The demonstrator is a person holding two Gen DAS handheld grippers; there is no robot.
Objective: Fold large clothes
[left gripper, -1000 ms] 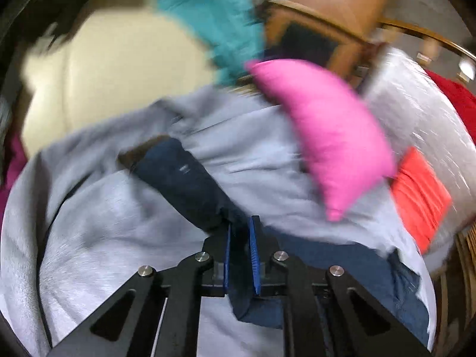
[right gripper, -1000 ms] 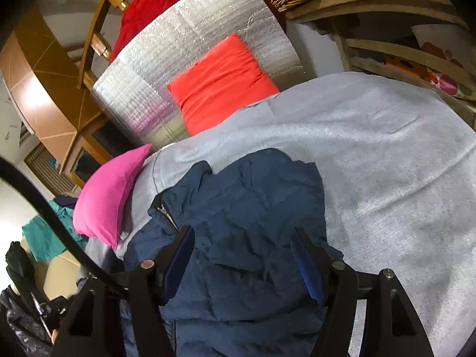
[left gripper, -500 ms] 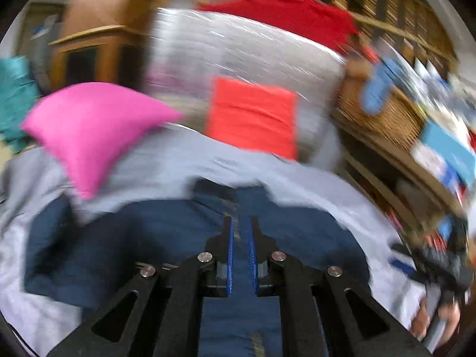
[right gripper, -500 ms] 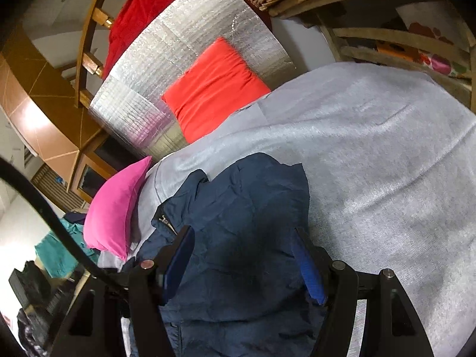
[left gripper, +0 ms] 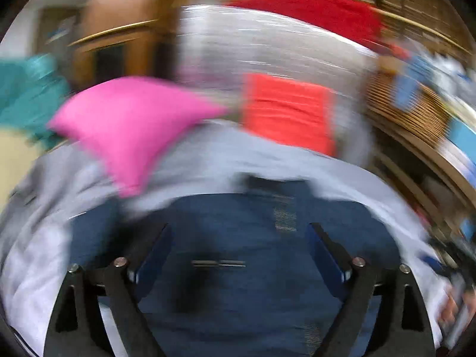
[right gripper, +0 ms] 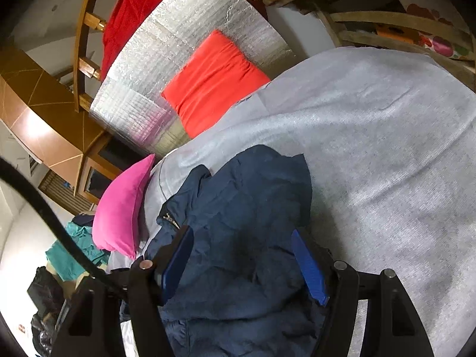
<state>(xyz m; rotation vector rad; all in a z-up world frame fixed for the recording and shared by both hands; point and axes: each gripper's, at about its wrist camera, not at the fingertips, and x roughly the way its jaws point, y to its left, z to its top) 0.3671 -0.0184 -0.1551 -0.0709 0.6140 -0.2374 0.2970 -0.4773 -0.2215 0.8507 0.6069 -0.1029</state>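
A dark navy jacket (right gripper: 247,226) lies rumpled on a bed covered with a grey sheet (right gripper: 372,154). In the blurred left wrist view the same jacket (left gripper: 238,238) spreads flat below my left gripper (left gripper: 239,238), whose jaws are opening wide; the cloth lies under them and the pads press on nothing. My right gripper (right gripper: 242,247) hovers over the jacket's near part with its blue pads (right gripper: 306,261) apart and nothing pinched. A zip (right gripper: 171,218) shows at the jacket's left edge.
A pink pillow (right gripper: 122,214) lies at the bed's left, an orange-red cushion (right gripper: 214,80) leans on a silver foil board (right gripper: 178,44) at the head. Red cloth (right gripper: 131,9) hangs on the wooden frame. Shelves and a wicker basket (left gripper: 410,110) stand on the right.
My left gripper swung across the bed from the pink pillow side, rolled, and let go of the navy cloth that it pinched; its jaws now stand wide. The right gripper barely moved.
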